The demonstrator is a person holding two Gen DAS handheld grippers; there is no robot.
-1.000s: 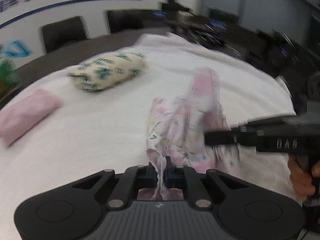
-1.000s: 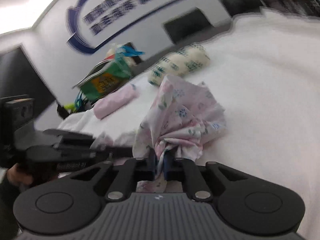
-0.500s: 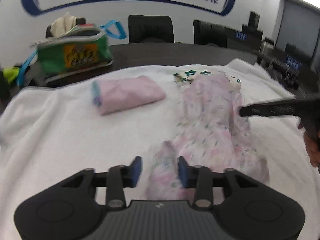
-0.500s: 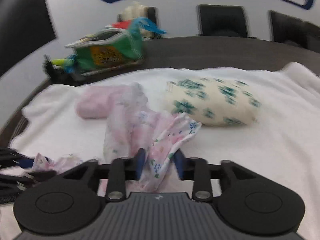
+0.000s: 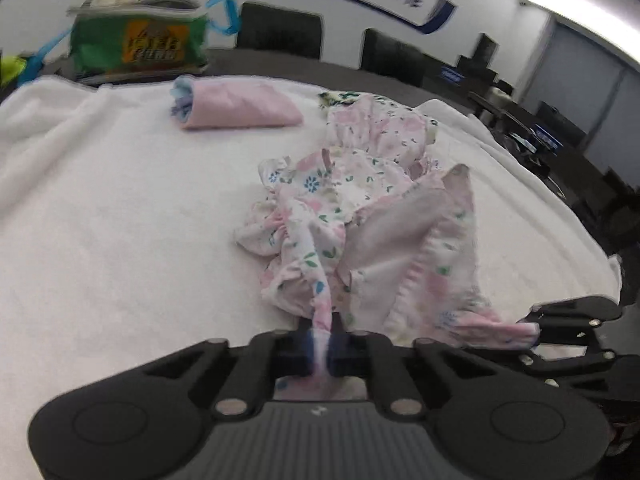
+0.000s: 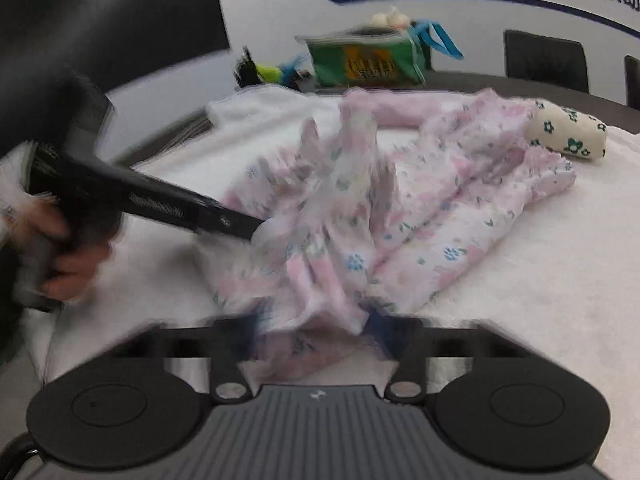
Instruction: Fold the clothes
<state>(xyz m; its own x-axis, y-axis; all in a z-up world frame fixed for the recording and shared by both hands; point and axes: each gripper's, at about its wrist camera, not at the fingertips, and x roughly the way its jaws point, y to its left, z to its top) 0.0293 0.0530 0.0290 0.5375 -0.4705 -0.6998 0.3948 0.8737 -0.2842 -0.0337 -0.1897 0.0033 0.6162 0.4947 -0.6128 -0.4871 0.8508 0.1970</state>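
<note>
My left tool point(image 5: 320, 344) is clamped tight on a strip of the floral garment point(image 5: 360, 216), which lies bunched on the white towel point(image 5: 120, 220) over the counter. My right tool point(image 6: 316, 320) has just been closing with cloth between its fingers; blur hides whether they grip. A pink roll point(image 5: 236, 106) sits at eleven o'clock.

The left tongs point(image 5: 320, 344) point forward and down, their jaws pinched tight on a thin strip of the flowered garment point(image 5: 360, 208). The right tongs point(image 6: 316, 328) also slant downward; their jaws have just been closing, with a bunch of the same cloth between them, though blur hides whether the pads press it. A bare hand point(image 6: 68, 256) grips the left handle.
</note>
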